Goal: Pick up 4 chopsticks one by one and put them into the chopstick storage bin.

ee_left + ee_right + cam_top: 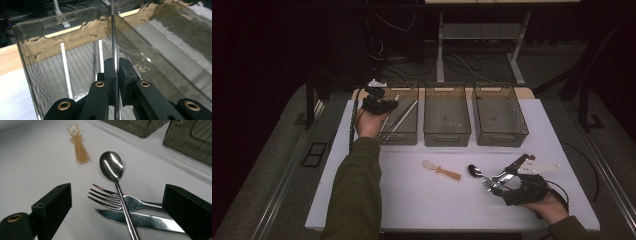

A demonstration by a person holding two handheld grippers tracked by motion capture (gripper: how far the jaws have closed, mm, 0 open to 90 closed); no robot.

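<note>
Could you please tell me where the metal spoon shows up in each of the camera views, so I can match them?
High view: the metal spoon lies on the white table, right of centre, bowl pointing left, just ahead of the right gripper.
Right gripper view: the spoon lies centre frame, handle crossing the fork and knife.
Left gripper view: not in it.
Shared landmark: the orange-handled small spoon, lying beyond the bowl.

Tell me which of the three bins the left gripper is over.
The leftmost bin. The left gripper sits at its near-left rim, shut on a thin metal rod, and white sticks already lie inside. The middle bin and right bin have no gripper near them.
</note>
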